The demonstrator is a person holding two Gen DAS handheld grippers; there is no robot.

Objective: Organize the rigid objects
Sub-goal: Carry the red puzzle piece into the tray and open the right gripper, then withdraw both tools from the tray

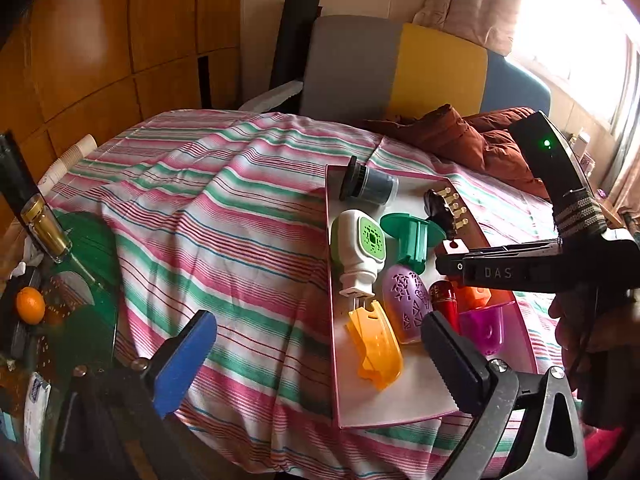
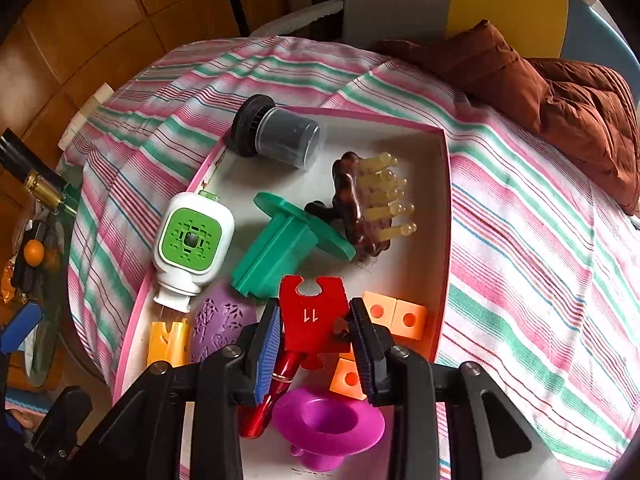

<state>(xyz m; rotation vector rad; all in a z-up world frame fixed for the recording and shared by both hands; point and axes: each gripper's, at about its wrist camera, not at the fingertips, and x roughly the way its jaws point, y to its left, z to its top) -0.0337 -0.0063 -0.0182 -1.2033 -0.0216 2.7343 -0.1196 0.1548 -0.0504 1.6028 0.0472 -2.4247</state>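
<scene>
1. Your right gripper [image 2: 314,330] sits low in the right wrist frame, just below centre, its jaws closed partway around the red tag [image 2: 312,312] marked "11". The blue pad seems to touch the tag's left edge; on the right a dark sliver shows, so I cannot tell whether the grip is firm.
2. The tag stands flat-faced toward the camera, its long axis running up the frame, notched end farthest from you. It lies dead ahead between the fingers, not off to a side.
3. Just under the jaws, at lower centre, are the red tube [image 2: 276,388], the magenta cup [image 2: 328,424] and the orange blocks [image 2: 394,316], crowded close to the tag.
4. Beyond, toward mid-frame, lie the green spool [image 2: 280,252], the white plug-in unit [image 2: 190,240] and the brown brush [image 2: 360,204]; the black canister [image 2: 280,136] rests at the upper rim of the pink tray [image 2: 444,216].
5. Your left gripper [image 1: 316,356] hangs wide open and empty at the bottom of the left wrist frame, over the striped cloth [image 1: 200,208] and the tray's near corner. The right hand is plainly nearer the tag.
</scene>
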